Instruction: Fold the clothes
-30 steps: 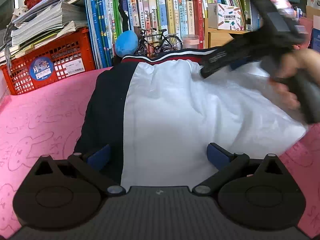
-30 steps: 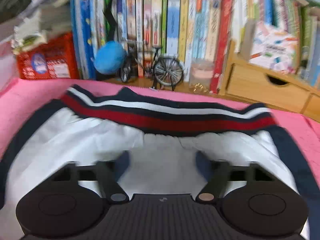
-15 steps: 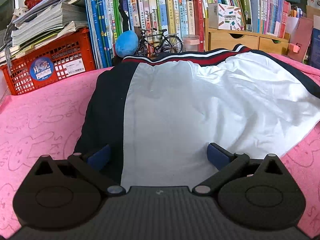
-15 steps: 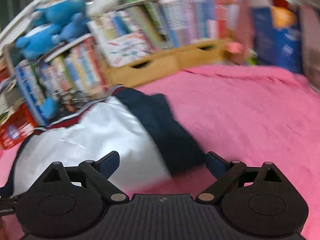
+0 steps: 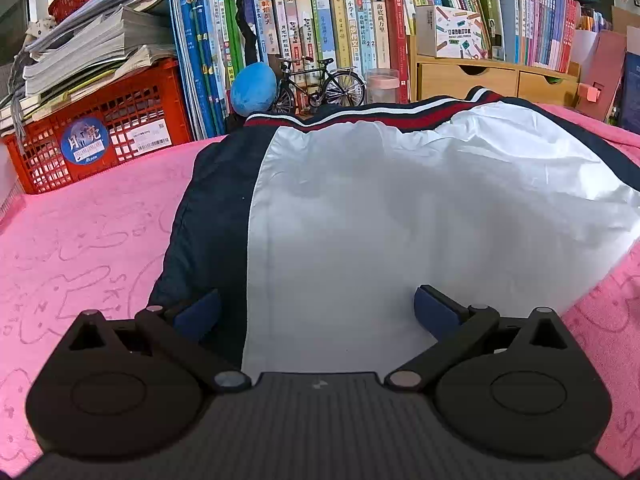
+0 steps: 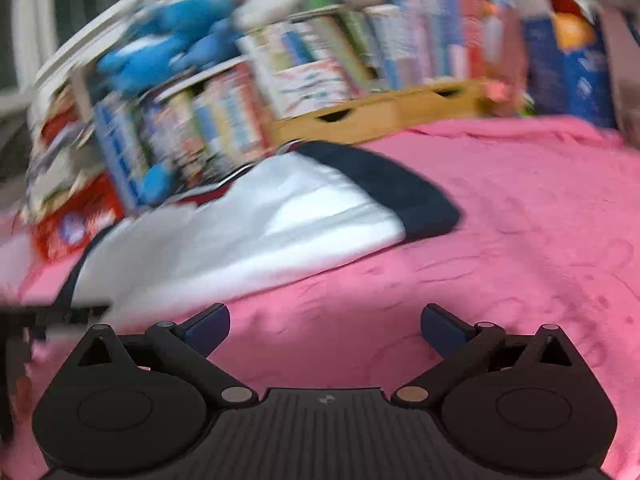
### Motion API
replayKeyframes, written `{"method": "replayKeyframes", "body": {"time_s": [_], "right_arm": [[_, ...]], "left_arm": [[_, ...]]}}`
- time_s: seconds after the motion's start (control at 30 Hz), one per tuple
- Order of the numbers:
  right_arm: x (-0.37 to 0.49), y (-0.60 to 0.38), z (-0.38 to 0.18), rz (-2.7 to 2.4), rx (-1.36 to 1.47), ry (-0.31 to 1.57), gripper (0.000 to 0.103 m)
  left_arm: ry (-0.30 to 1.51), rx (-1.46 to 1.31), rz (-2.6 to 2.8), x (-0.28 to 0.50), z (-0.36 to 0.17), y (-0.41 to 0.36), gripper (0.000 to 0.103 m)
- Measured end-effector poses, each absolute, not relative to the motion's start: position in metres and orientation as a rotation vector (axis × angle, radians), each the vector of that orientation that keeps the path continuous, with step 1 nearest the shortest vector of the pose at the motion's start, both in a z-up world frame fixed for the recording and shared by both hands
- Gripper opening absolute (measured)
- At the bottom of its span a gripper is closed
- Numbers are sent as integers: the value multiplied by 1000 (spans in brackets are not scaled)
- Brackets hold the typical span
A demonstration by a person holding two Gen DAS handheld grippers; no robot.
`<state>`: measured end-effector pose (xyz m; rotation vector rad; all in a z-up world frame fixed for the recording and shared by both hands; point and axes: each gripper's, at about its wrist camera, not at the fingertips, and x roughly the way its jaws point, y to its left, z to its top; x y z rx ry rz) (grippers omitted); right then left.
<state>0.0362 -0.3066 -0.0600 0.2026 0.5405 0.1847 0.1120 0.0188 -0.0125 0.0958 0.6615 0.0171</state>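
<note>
My left tool (image 5: 316, 312) stayed right where it was. Its two blue pads were spread wide, and the near edge of the jacket (image 5: 400, 220) lay between them. The pads were not squeezing it, as far as I could see. The jacket lay flat on the pink blanket (image 5: 88, 240) on the desk, white side up, with dark blue down its left side and a red and white striped band at the far end by the books (image 5: 320, 32). A red crate (image 5: 100, 136) sat to its left.

A second ago my right tool was over the far part of the jacket, near the striped band. By this moment it was gone from my left camera's view.

My right tool (image 6: 325, 330) had swung off to the right side. Its jaws were opening and nothing was between them, only pink blanket (image 6: 520, 220) below. The picture was blurry. The jacket (image 6: 260, 232) lay up and to the left of that tool, well apart from it.

So I think one fold was done and let go. I guess I needed a new edge to grab next, maybe the right side.
</note>
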Motion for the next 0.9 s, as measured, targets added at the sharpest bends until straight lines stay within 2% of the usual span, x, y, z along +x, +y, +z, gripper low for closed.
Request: {"method": "replayKeyframes", "body": {"time_s": [0.17, 0.23, 0.53, 0.7, 0.9], "right_arm": [[30, -270, -54, 193, -35, 551, 103], [36, -271, -54, 200, -23, 602, 103], [36, -282, -53, 218, 25, 593, 103], [40, -308, -46, 229, 186, 573, 103], [85, -376, -52, 84, 549, 587, 103]], "left_arm": [[665, 83, 12, 113, -12, 21, 103], [665, 80, 11, 113, -12, 21, 103], [667, 70, 8, 112, -12, 23, 103], [668, 64, 6, 112, -12, 24, 103], [671, 57, 3, 113, -12, 25, 103]]}}
